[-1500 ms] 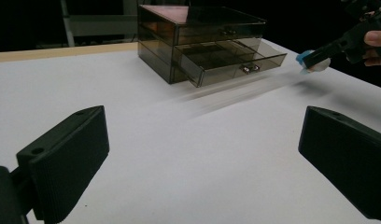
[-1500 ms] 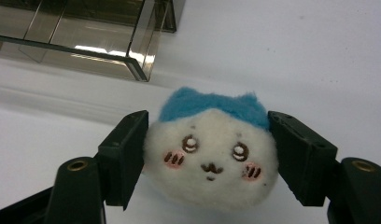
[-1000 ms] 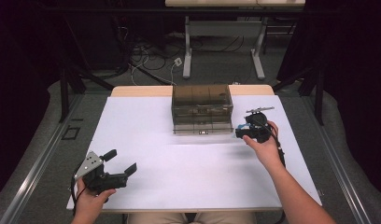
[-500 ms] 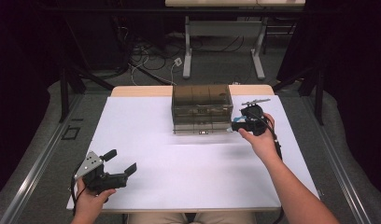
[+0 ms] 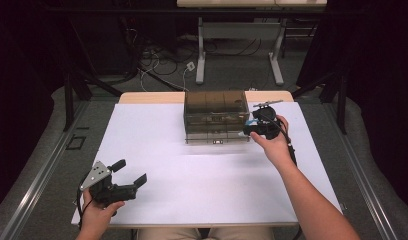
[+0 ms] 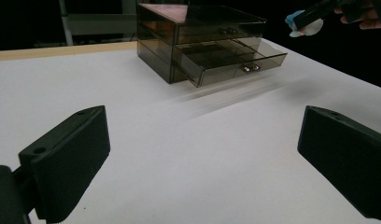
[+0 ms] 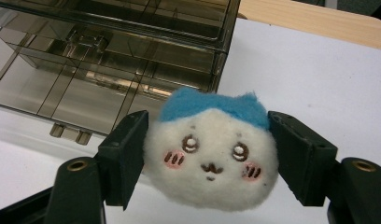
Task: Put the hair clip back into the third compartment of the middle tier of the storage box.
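Note:
A smoky clear plastic drawer box (image 5: 215,116) stands at the back middle of the white table; its lower drawer (image 6: 228,60) is pulled out. My right gripper (image 5: 251,126) hovers at the box's right front corner, shut on a small white plush toy with a blue top (image 7: 212,148); the toy (image 6: 304,22) is squeezed between both pads, above the table, beside the open drawer (image 7: 72,88). My left gripper (image 5: 129,171) rests at the near left of the table, jaws wide open with nothing between them; its fingers (image 6: 69,158) frame bare tabletop.
The white table surface (image 5: 202,185) has a wooden strip (image 5: 152,97) along its far edge. Beyond it stand desk legs (image 5: 202,55) and loose cables (image 5: 162,60) on the floor. Dark curtains close both sides.
My right gripper has moved left and slightly up with the plush toy, from the box's right side toward its front right corner. The left gripper has stayed put.

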`<state>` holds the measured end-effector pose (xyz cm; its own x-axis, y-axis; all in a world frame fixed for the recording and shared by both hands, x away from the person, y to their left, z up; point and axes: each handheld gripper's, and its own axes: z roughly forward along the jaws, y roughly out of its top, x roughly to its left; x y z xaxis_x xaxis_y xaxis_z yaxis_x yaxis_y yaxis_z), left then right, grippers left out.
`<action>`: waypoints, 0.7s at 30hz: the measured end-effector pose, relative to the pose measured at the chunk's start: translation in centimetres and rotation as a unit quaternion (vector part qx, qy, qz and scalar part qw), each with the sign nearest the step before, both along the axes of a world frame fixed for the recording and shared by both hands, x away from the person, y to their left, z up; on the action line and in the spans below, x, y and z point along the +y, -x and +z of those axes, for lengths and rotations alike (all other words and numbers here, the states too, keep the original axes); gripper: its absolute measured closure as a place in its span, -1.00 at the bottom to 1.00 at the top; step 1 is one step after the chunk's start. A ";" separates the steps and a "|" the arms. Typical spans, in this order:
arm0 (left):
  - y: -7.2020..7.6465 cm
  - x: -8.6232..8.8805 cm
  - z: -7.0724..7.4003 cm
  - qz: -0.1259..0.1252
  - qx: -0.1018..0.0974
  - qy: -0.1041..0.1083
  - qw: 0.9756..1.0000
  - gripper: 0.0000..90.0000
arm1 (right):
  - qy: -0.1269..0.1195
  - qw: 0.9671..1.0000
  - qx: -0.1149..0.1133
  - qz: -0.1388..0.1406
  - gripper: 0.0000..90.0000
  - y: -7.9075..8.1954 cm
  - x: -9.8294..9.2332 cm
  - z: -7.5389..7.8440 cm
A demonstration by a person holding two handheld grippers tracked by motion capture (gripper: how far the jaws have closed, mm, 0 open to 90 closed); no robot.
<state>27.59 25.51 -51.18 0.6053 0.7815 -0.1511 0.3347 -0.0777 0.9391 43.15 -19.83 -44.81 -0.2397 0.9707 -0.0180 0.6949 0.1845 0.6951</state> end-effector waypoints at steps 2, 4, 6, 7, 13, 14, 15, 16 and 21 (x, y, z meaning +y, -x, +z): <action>-0.2 -0.3 0.0 -0.002 0.003 0.004 1.000 -0.95 | -0.002 1.000 -0.002 -0.001 -0.31 -0.2 0.3 0.1; -0.3 -0.3 0.0 -0.004 0.002 0.000 1.000 -0.95 | -0.002 1.000 -0.003 -0.001 -0.31 -0.2 0.4 0.1; -0.5 -0.5 0.0 -0.008 0.001 0.003 1.000 -0.95 | -0.002 1.000 -0.005 0.000 -0.31 -0.2 0.8 0.4; -0.5 -0.5 0.0 -0.009 0.000 0.003 1.000 -0.95 | -0.003 1.000 -0.007 0.000 -0.31 -0.3 0.9 0.4; -0.5 -0.6 0.1 -0.013 -0.002 0.006 1.000 -0.95 | -0.005 1.000 -0.012 0.000 -0.31 -0.5 1.7 0.6; -0.5 -0.6 0.1 -0.013 -0.002 0.007 1.000 -0.95 | -0.003 1.000 -0.014 0.003 -0.31 -0.6 1.9 0.6; -0.5 -0.6 0.1 -0.014 -0.004 0.004 1.000 -0.95 | -0.004 1.000 -0.013 0.003 -0.31 -0.7 2.2 0.7; -0.6 -0.5 0.1 -0.014 -0.004 0.002 1.000 -0.95 | -0.002 1.000 -0.015 0.006 -0.31 -0.8 2.4 0.7; -0.2 -0.4 0.1 -0.012 -0.002 0.006 1.000 -0.95 | 0.006 1.000 -0.020 0.015 -0.31 -1.3 3.4 0.8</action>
<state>27.78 25.11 -51.07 0.6247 0.7647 -0.1582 0.3283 -0.0735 0.9417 44.47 -16.39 -44.05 -0.2680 0.9626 -0.0386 0.6611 0.2129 0.7195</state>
